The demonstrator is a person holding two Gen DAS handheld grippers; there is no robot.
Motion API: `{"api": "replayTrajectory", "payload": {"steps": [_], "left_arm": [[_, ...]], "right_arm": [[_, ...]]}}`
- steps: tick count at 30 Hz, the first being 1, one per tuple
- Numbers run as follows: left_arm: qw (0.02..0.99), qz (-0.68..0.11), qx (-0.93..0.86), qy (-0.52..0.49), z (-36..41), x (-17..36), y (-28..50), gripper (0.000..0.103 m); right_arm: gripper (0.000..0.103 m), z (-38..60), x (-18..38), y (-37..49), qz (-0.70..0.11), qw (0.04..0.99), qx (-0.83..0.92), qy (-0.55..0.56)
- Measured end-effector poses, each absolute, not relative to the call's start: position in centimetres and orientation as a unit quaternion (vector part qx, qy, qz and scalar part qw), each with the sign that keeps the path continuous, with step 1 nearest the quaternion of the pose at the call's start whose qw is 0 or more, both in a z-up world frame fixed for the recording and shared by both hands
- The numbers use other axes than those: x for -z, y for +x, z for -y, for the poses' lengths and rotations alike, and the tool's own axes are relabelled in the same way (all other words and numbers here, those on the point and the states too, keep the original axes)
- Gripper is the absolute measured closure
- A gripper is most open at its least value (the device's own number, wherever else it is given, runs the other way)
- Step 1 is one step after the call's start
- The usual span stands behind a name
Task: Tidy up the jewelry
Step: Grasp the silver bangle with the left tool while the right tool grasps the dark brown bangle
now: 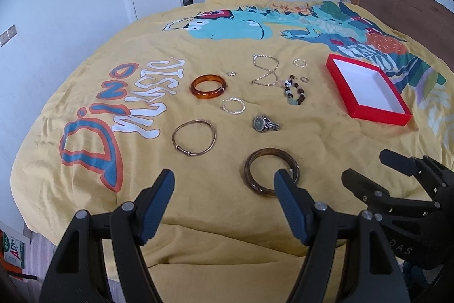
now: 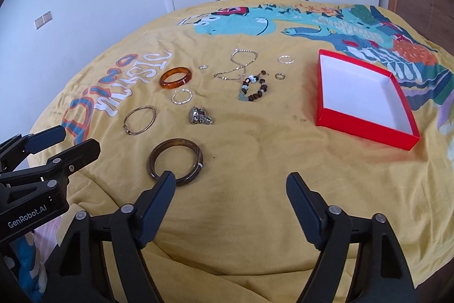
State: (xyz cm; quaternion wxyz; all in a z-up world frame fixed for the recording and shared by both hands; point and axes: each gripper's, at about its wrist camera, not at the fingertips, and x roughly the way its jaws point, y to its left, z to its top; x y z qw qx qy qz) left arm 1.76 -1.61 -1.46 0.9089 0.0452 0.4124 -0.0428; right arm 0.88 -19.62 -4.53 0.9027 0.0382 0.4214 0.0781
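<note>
Both the left gripper [image 1: 224,181] and right gripper [image 2: 231,183] are released, empty, above the bed [image 2: 255,138]; dark bangle [image 2: 175,158] at 12 o'clock.

A dark brown mottled bangle [image 1: 271,171] lies flat nearest the bed's front edge. Beyond it lie a thin gold wire bangle [image 1: 194,139], a silver wristwatch [image 1: 265,124], a twisted silver ring-bracelet [image 1: 233,105], an amber resin bangle [image 1: 208,86], a silver chain necklace [image 1: 265,70] and a beaded bracelet [image 1: 295,91]. An open red box with white inside [image 1: 366,88] sits right, empty.
</note>
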Motion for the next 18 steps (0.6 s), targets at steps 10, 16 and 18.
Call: {"api": "replayTrajectory", "payload": {"steps": [10,16,18], "left_arm": [[0.892,-0.450,0.025,0.013,-1.5,4.1,4.5,0.032],[0.885,-0.465,-0.004,-0.013,-4.9,5.4,7.4,0.032],[0.883,-0.469,-0.012,-0.021,-5.8,5.8,8.8,0.032]], "right_arm": [[0.048,17.7,6.7,3.4,-0.447,0.884,-0.128,0.036],[0.050,16.3,8.0,5.2,-0.463,0.872,-0.155,0.031],[0.051,16.2,8.6,6.0,-0.471,0.867,-0.160,0.034]]}}
